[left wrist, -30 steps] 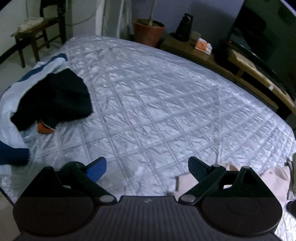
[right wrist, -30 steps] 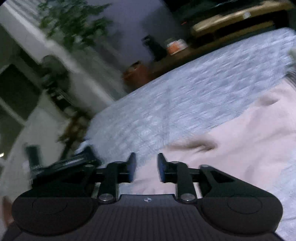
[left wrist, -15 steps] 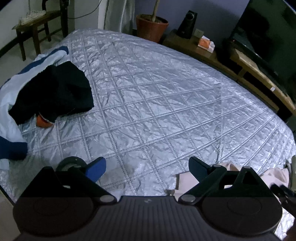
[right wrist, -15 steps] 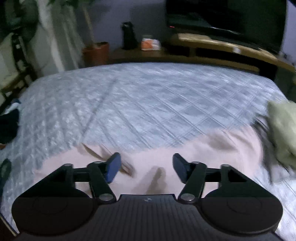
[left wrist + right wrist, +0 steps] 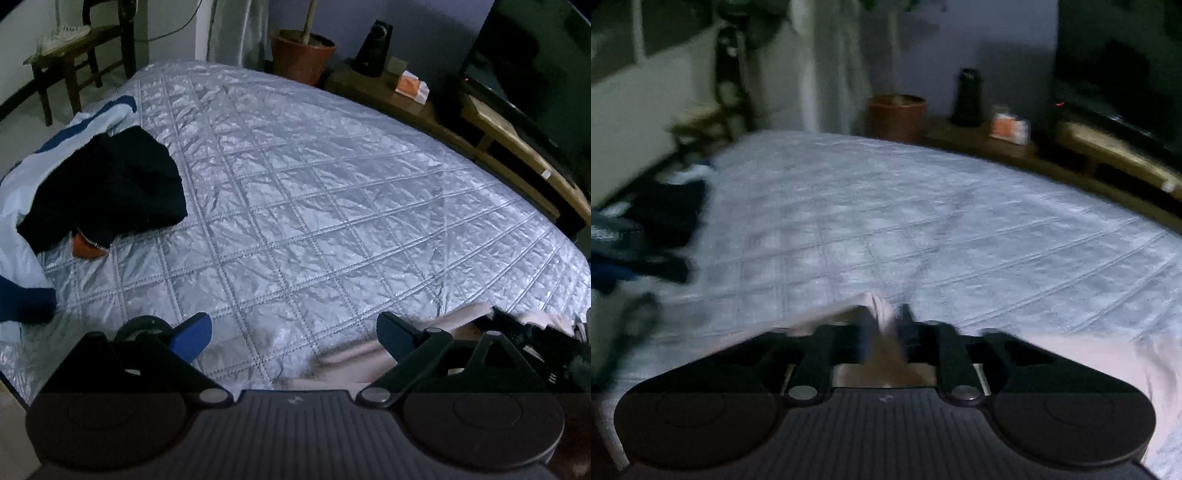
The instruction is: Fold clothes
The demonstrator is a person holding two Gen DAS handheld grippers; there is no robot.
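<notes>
Half a second ago the right tongs (image 5: 884,325) stood wide over the flat pink cloth (image 5: 1082,354). Now the two fingers are close together, with a fold of the pink cloth squeezed between them. The jaws have just been closing, and the cloth sits in the gap. That fold stands up in a little peak right at the tips. The right picture is blurry. The view has also swung: the pale green thing that lay at the right edge before is no longer in it, and the dark pile (image 5: 661,221) now shows at the left.

The left tongs (image 5: 293,330) look the same as before. They are wide open and hold nothing. They hang just above the bed (image 5: 332,206), over bare silver quilt. The pink cloth (image 5: 354,362) lies under and beside the right finger of the left tongs, at the near edge of the bed. I cannot tell if that finger touches it. It now looks more bunched up than it did half a second ago. The right tongs (image 5: 524,336) show dark at the right edge of the left view, on the cloth.

The dark pile (image 5: 107,188) rests on a blue and white cloth (image 5: 22,206), well apart from the pink one. It has not moved.
</notes>
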